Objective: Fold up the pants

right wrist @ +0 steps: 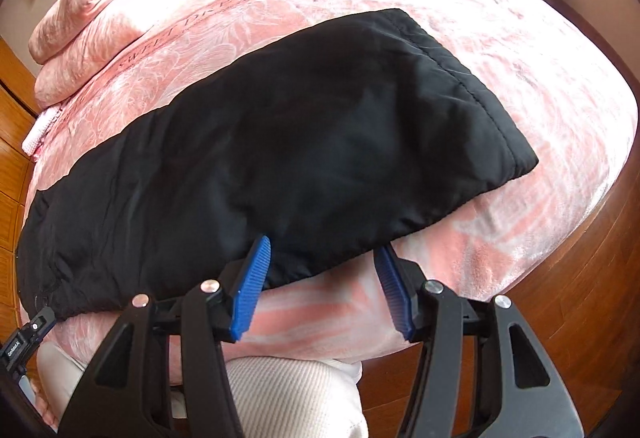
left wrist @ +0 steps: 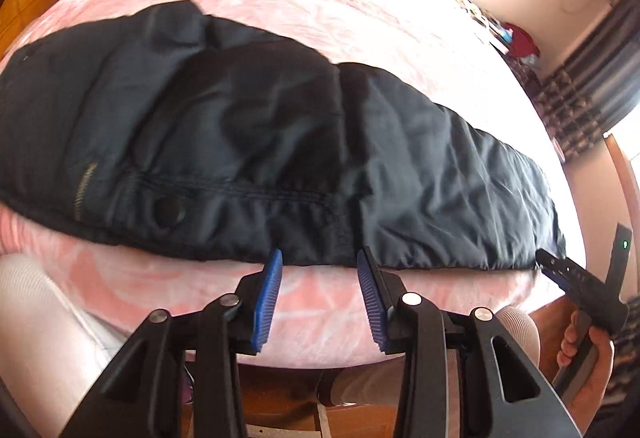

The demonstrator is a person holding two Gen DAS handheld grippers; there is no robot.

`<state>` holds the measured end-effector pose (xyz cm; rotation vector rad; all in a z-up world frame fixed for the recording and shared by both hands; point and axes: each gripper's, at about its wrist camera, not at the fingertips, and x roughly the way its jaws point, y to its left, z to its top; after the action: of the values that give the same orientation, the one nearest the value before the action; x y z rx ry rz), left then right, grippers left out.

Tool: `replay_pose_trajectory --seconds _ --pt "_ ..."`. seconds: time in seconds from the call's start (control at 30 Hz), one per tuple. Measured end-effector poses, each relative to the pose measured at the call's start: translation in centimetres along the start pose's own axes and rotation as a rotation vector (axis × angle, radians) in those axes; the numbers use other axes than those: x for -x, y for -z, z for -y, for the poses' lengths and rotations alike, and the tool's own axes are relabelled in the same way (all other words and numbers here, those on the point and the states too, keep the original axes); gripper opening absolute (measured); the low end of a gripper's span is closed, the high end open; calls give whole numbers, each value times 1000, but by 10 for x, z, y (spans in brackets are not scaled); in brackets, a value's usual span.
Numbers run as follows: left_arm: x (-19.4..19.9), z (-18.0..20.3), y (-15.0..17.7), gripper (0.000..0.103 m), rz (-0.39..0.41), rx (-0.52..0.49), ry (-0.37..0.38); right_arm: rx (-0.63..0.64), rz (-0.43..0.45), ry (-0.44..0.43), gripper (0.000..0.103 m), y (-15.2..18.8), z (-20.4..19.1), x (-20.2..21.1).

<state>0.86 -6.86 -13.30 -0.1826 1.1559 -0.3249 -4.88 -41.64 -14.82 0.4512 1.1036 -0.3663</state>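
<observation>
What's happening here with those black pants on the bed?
A person is folding black pants on a pink bed, using a pair of handheld tongs in each hand. The pants lie along the near edge of the bed, apparently already folded lengthwise. The left tongs stand open by the waistband, and the right tongs stand open near the leg end. Neither pair is gripping the fabric.

Bed (right wrist: 520, 49) with pink floral blanket. Black pants (right wrist: 280, 149) lie flat along its near edge. Bunched pink quilt (right wrist: 100, 17) beyond the pants, at the headboard end.
</observation>
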Motion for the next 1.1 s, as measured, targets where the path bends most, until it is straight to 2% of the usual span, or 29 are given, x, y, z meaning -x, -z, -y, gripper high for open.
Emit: replay_pose_trajectory --seconds 0.1,0.2,0.23,0.27,0.3,0.37,0.43,0.5,0.6,0.67,0.7,0.73,0.87,1.0,1.1 --pt "-17 16 -5 39 -32 -50 3 -15 -11 2 56 -2 1 1" --pt "-29 17 -7 40 -43 -76 -24 -60 -14 -18 59 -3 17 3" --pt "-31 16 -8 40 -42 -80 -29 -67 -10 -23 56 -4 21 3" --pt "-33 14 -10 40 -41 -78 -33 -69 -5 -30 51 -6 23 1" --pt "-35 13 -11 40 -42 -70 -33 -65 -2 -45 38 -9 22 -1" --pt "-35 11 -14 40 -38 -57 -35 -50 1 -51 31 -17 21 -3" --pt "-37 11 -17 41 -32 -53 -42 -30 38 -51 12 -25 19 1" --pt "-38 13 -17 44 -29 -57 -45 -29 50 -73 12 -32 22 2" --pt "-42 19 -12 51 -16 -91 -58 -67 -7 -83 14 -29 32 -11" --pt "-41 23 -6 51 -7 -117 -71 -60 4 -88 19 -24 34 -9" --pt "-40 24 -5 51 -6 -124 -72 -61 7 -84 27 -22 34 -5" --pt "-37 23 -5 51 -9 -123 -66 -57 14 -77 29 -21 35 -1" --pt "-22 15 -9 51 -23 -84 -24 -61 54 -29 33 -16 34 23" --pt "2 -5 -9 51 -4 -81 -41 76 85 -67 33 -9 -11 42" --pt "12 -26 -7 51 -8 -45 -59 173 81 -148 37 -3 -63 45"
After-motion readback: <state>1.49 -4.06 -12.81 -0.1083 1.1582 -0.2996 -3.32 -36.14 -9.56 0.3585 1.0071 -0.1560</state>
